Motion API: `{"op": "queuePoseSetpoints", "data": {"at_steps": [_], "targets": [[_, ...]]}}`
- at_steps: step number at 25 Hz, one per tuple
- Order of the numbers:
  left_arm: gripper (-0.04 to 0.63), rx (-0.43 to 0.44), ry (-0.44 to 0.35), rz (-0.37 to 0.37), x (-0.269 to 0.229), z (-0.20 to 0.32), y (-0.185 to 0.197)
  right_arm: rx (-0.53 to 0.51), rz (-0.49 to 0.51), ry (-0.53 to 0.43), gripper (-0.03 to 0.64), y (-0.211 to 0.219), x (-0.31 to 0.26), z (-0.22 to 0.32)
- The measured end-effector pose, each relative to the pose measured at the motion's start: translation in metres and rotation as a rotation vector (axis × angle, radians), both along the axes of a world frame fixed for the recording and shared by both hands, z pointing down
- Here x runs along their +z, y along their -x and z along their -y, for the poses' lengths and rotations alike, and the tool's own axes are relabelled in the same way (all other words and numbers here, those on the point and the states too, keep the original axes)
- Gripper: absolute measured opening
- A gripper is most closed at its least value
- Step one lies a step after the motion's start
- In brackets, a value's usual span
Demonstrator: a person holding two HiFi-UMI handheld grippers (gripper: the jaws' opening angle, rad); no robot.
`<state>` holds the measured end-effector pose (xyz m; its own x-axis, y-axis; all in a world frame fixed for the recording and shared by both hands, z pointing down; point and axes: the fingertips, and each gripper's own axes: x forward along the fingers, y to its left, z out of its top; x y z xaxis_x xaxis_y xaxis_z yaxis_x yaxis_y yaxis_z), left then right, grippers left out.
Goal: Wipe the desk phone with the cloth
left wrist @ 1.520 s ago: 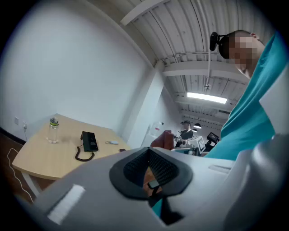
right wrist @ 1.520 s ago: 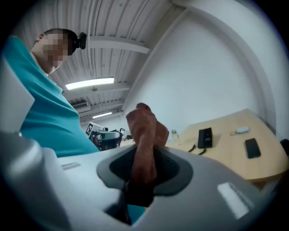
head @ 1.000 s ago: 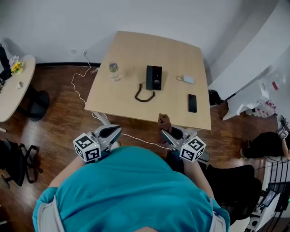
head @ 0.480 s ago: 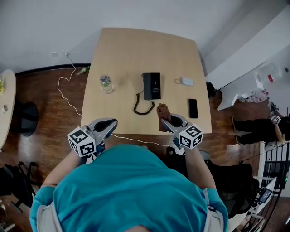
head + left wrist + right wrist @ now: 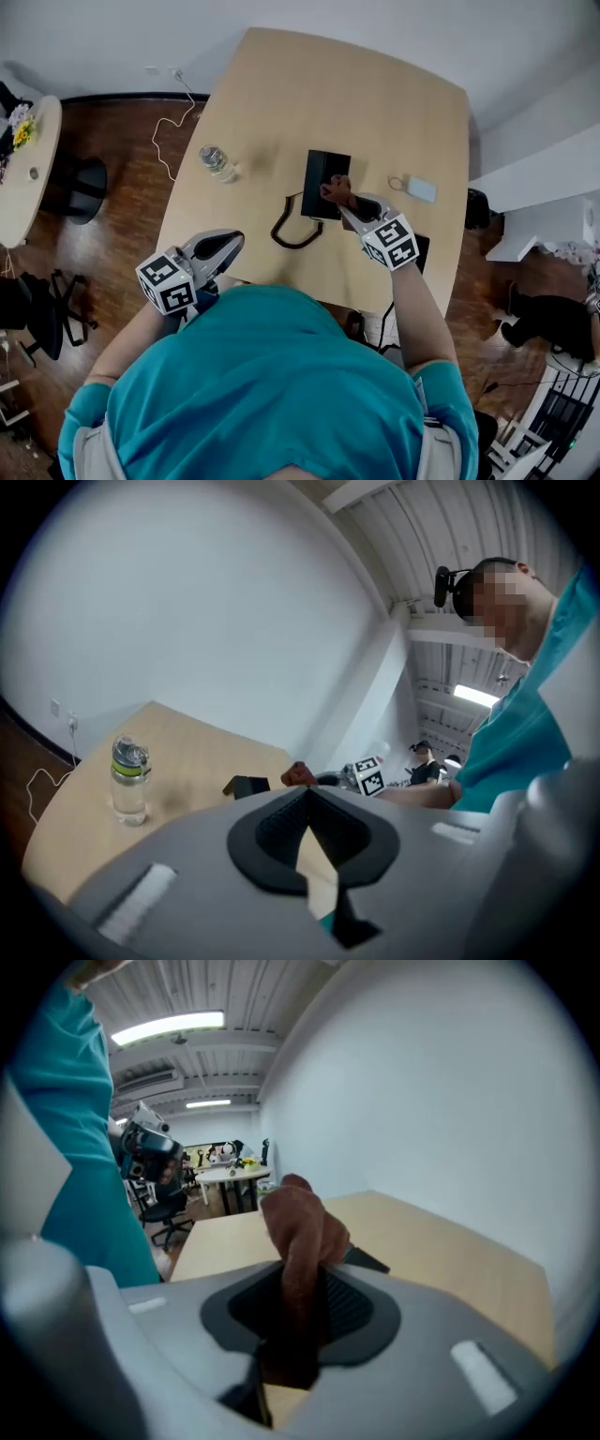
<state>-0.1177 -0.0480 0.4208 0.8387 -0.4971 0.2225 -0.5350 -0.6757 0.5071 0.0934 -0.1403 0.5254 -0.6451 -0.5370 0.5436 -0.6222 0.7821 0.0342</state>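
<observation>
Head view shows my right gripper (image 5: 349,212) pinching the cloth (image 5: 334,191) over the phone (image 5: 322,167), my left gripper (image 5: 225,246) pressed together, empty, at the phone's eight o'clock.

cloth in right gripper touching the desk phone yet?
Cannot tell. Head view: the cloth, in the right gripper, overlaps the desk phone from above, so height is unreadable. Right gripper view: cloth hides the contact spot.
</observation>
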Motion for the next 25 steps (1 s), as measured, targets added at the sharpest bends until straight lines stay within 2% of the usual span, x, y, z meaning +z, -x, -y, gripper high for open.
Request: {"op": "queuePoseSetpoints", "data": {"at_steps": [4, 8, 10, 18, 25], "targets": [[0.005, -0.042, 0.024, 0.036, 0.009, 0.011, 0.004, -0.042, -0.154, -0.039, 0.104, 0.004, 0.018, 0.058], [0.005, -0.047, 0.056, 0.017, 0.020, 0.021, 0.016, -0.020, -0.328, -0.043, 0.106, 0.014, 0.031, 0.104], [0.005, -0.041, 0.083, 0.015, 0.027, 0.024, 0.026, -0.007, -0.375, -0.037, 0.106, 0.020, 0.040, 0.117], [0.005, -0.035, 0.109, 0.030, 0.040, 0.033, 0.050, 0.041, -0.416, 0.015, 0.106, 0.031, 0.073, 0.124], [0.005, -0.044, 0.092, 0.040, 0.034, 0.030, 0.057, 0.058, -0.412, 0.080, 0.106, 0.031, 0.106, 0.056]]}}
